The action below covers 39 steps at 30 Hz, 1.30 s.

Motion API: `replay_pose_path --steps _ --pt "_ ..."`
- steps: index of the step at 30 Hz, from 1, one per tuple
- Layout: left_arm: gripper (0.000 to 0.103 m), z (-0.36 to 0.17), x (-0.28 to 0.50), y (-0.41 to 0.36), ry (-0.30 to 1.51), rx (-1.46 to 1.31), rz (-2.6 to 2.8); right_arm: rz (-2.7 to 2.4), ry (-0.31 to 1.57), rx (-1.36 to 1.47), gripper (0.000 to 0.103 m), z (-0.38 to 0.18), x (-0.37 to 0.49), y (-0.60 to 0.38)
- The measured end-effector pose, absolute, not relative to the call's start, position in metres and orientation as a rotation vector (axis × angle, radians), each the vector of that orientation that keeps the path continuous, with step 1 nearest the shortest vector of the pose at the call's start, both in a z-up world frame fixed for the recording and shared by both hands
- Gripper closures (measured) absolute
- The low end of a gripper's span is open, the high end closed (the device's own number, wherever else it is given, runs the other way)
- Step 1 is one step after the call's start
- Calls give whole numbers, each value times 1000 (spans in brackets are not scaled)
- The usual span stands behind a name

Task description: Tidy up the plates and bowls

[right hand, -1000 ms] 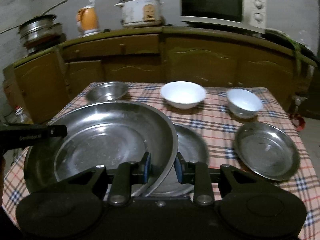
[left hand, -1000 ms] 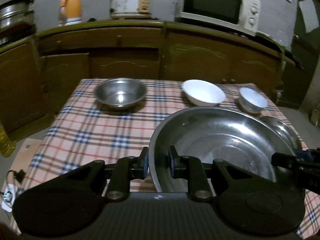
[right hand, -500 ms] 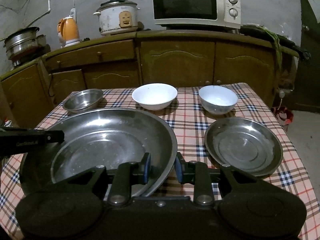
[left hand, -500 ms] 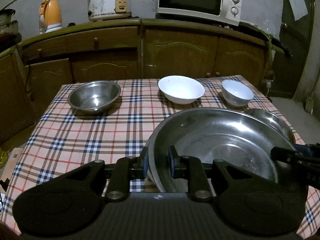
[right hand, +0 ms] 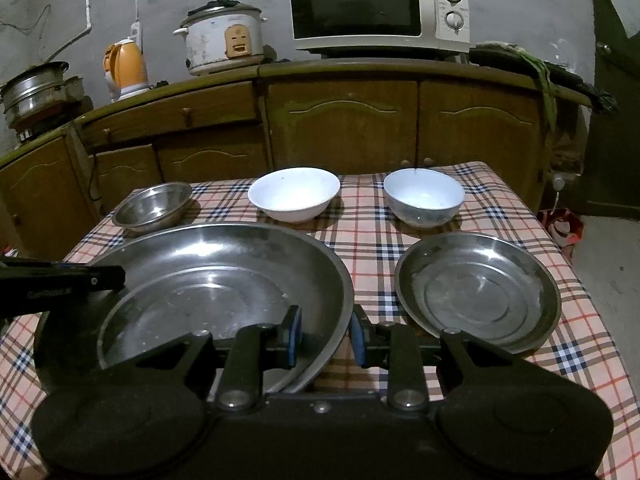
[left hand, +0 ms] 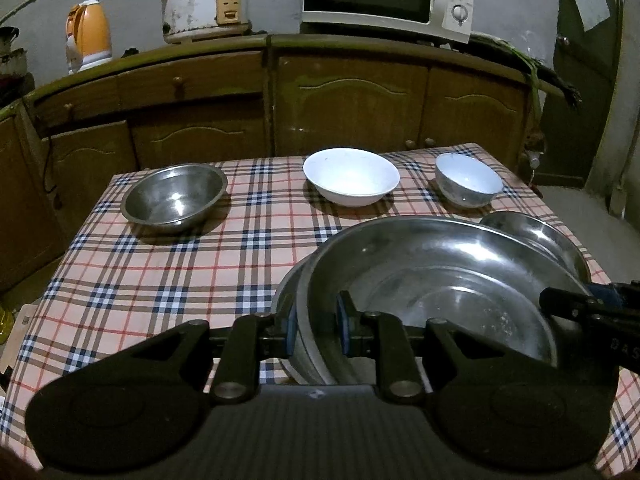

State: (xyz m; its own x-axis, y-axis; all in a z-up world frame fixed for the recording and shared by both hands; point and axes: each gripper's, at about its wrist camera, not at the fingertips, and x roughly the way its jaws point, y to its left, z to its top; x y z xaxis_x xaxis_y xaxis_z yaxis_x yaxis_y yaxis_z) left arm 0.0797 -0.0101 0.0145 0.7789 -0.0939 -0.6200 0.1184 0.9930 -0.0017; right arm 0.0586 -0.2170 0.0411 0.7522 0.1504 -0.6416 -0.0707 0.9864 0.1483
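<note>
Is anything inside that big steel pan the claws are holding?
Empty. The big steel pan shows only bare, shiny metal with a few specks, while the left claw and right claw clamp its rim.

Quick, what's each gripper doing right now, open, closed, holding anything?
Left gripper: closed on the left rim of the large steel basin.
Right gripper: closed on the same basin's right rim.

Checked tablecloth [right hand: 496, 216] carries steel bowl [right hand: 154, 206], two white bowls [right hand: 294, 194], steel plate [right hand: 478, 290].
</note>
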Motion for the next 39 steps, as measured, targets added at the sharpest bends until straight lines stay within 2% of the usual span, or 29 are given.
replay_pose_path --steps 39 --pt "81 0 85 -1 711 17 -79 131 754 97 70 21 75 -206"
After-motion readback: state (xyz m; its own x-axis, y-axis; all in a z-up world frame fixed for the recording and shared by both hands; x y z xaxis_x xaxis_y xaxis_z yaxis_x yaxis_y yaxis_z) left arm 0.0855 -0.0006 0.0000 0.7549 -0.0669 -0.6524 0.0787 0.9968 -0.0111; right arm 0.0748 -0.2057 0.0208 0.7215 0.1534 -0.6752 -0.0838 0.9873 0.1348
